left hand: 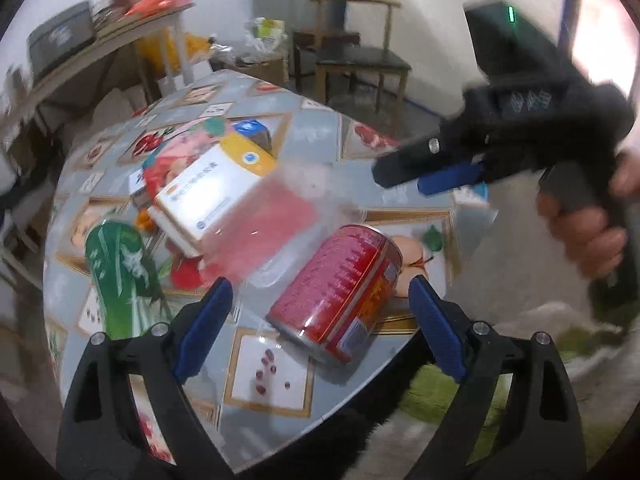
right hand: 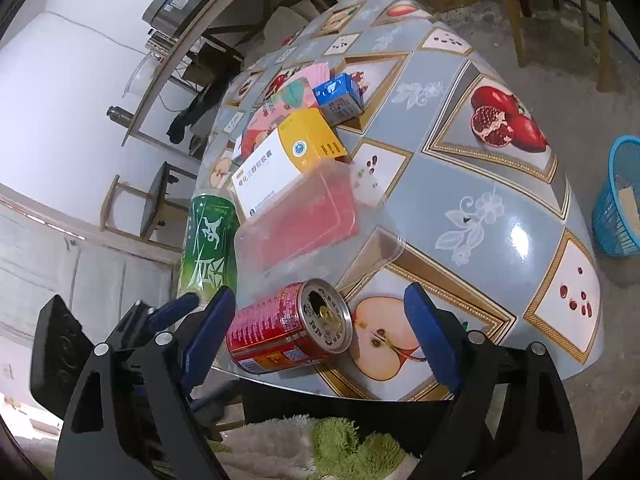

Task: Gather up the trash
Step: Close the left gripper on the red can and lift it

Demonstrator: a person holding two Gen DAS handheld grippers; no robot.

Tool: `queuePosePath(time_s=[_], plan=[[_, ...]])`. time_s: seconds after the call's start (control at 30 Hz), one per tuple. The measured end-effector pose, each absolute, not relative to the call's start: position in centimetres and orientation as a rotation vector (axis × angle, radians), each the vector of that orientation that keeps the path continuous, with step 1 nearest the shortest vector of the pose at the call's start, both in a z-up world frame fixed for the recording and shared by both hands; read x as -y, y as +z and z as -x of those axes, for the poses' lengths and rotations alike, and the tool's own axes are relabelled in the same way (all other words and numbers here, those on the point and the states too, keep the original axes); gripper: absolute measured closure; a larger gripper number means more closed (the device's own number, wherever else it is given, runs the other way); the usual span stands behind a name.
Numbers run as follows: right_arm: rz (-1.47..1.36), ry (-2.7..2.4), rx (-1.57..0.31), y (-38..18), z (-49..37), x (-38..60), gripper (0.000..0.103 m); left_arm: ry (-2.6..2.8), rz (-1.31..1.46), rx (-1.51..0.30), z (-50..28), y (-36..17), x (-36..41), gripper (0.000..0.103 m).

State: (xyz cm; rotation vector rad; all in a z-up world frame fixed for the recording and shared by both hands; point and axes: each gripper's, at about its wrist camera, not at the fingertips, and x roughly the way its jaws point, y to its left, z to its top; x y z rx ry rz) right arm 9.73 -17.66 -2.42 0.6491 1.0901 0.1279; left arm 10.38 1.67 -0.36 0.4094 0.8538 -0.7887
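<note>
The red can [left hand: 338, 294] lies on its side at the near edge of the table [right hand: 460, 184], dead ahead at twelve o'clock of the left gripper [left hand: 320, 320], whose spread, empty jaws bracket it; its long axis runs from seven toward one o'clock, opened top [right hand: 326, 314] facing the right gripper [right hand: 320, 328], which is likewise released and holds nothing. Both sit close, the left seemingly squarer to the body. Only the right wrist view shows the blue basket [right hand: 616, 204] on the floor at three o'clock, well apart
</note>
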Motion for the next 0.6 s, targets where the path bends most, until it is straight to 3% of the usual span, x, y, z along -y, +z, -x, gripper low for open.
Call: queuePosePath(time_s=[0.2, 0.43, 0.6], plan=[[-0.654, 0.121, -1.085, -2.8, -9.3, 18.5, 0.019, -0.793, -0.495, -0.89, -10.6, -2.1, 0.7, 0.018], [-0.672, 0.129, -1.085, -3.6, -9.1, 19.3, 0.019, -0.757, -0.56, -0.941, -10.4, -2.9, 1.6, 0.031], [-0.703, 0.133, -1.077, -4.2, -9.0, 20.1, 0.019, -0.763, -0.5, -1.07, -11.0, -2.6, 1.0, 0.031]])
